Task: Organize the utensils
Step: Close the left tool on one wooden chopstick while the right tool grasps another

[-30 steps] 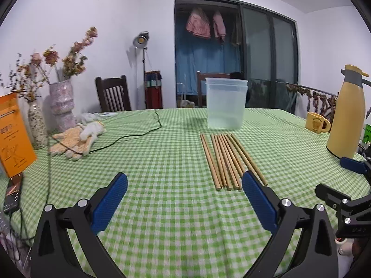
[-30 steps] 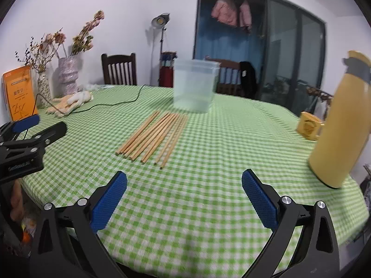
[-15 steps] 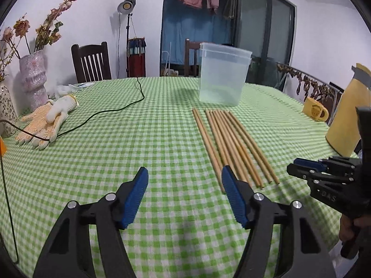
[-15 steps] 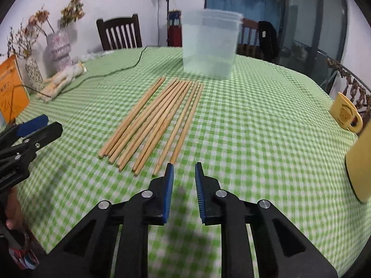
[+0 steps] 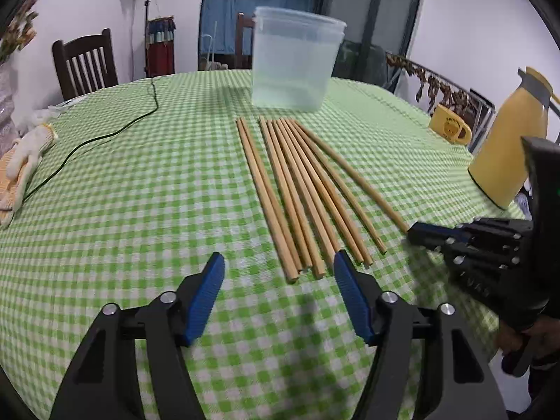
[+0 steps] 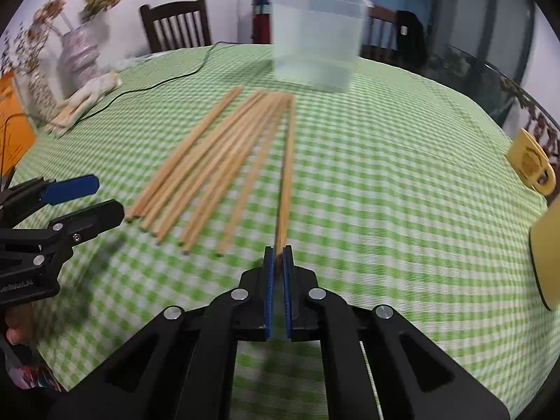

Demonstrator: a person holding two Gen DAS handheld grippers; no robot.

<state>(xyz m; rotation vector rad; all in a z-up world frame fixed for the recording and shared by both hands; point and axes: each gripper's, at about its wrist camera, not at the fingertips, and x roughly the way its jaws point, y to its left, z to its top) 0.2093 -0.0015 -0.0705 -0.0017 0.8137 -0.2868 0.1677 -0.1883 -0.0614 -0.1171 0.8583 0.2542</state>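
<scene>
right claw (image 6: 278,257) is already pinching the near tip of one long wooden chopstick (image 6: 287,161), which points straight ahead at the clear plastic tub (image 6: 316,35).

Your chopsticks (image 5: 304,192) lie side by side on the table (image 5: 140,210), with the tub (image 5: 294,59) standing just behind their far ends. To their right stand the mug (image 5: 449,127) and flask (image 5: 507,147); the glove (image 5: 24,161) and cable (image 5: 105,133) lie left.

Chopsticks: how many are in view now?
9, roughly: one chopstick pinched at its near end in the right gripper, eight others side by side on the tablecloth left of it; overlap may hide another.
</scene>
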